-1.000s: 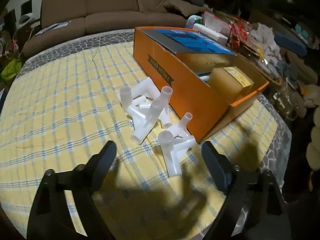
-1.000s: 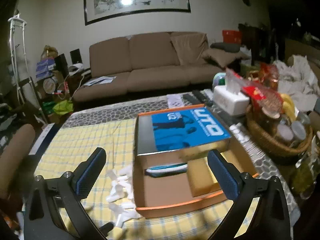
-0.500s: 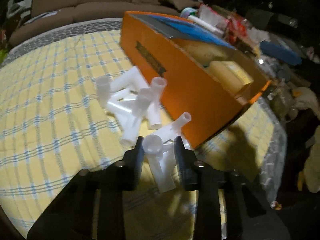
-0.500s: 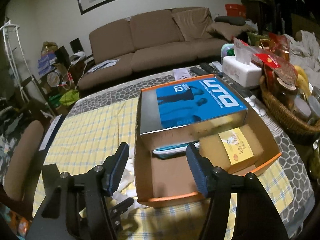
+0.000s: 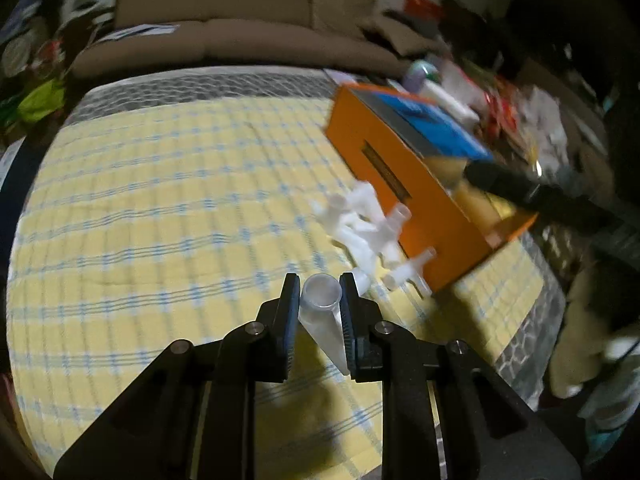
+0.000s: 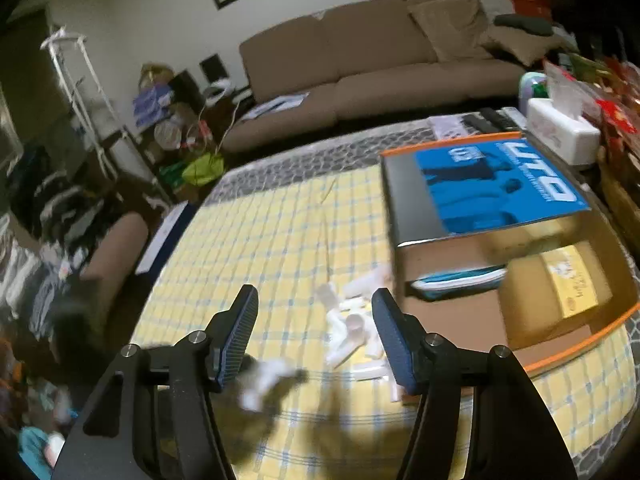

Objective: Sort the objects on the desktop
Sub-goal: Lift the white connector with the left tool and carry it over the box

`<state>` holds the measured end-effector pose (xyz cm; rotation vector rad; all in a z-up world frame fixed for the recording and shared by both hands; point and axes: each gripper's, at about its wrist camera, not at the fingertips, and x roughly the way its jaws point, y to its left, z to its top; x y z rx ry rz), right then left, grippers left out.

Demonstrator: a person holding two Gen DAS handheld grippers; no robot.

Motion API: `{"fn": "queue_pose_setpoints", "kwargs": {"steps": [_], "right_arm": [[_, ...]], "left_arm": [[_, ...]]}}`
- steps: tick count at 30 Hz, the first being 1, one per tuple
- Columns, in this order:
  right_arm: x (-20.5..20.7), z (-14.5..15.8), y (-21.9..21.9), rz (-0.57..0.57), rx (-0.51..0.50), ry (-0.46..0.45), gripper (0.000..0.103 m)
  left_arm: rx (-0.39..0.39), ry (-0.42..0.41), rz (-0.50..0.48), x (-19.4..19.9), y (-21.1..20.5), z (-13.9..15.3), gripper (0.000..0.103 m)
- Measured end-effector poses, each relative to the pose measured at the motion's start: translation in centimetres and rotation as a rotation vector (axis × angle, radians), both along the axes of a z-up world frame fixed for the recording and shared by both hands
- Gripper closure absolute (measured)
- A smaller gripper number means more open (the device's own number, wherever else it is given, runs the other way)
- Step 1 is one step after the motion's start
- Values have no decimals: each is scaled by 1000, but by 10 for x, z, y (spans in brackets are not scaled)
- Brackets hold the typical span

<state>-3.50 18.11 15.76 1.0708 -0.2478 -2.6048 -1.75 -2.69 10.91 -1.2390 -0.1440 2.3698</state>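
Note:
My left gripper (image 5: 319, 294) is shut on a white plastic pipe connector (image 5: 322, 312) and holds it above the yellow checked tablecloth (image 5: 160, 208). A pile of white pipe connectors (image 5: 368, 228) lies beside the orange cardboard box (image 5: 404, 184). In the right wrist view my right gripper (image 6: 314, 320) is open and empty, above the same pile (image 6: 352, 332), left of the orange box (image 6: 520, 280). The held connector shows blurred there (image 6: 264, 380) in the left gripper.
The box holds a blue-lidded carton (image 6: 488, 184), a tan packet (image 6: 560, 284) and a teal item. A tissue box (image 6: 560, 132), remotes and a snack basket crowd the right side. A brown sofa (image 6: 380, 64) stands behind the table.
My left gripper closed on one white connector and lifted it off the cloth, pulling back from the pile. My right gripper narrowed its opening and swung left over the pile.

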Motion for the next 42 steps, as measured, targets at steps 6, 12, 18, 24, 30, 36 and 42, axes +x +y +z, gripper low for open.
{"fn": "queue_pose_setpoints", "kwargs": {"steps": [6, 12, 18, 24, 30, 36, 42], "right_arm": [[-29, -7, -13, 49, 94, -110, 58], [-20, -11, -22, -14, 34, -147, 59], [-4, -50, -36, -219, 61, -140, 64], [-5, -68, -38, -383, 52, -141, 64], [-15, -90, -47, -542, 29, -151, 64], [-30, -105, -51, -628, 60, -159, 64], [-42, -109, -49, -634, 115, -154, 64]], "left_arm": [[66, -50, 38, -10, -18, -15, 84], [107, -45, 96, -20, -37, -8, 84], [144, -50, 150, -22, -61, -5, 85], [154, -51, 168, -25, -76, -6, 84], [196, -54, 194, -28, -92, -5, 85], [211, -64, 207, -31, -104, -7, 84], [208, -71, 204, -31, -104, -9, 84]]}}
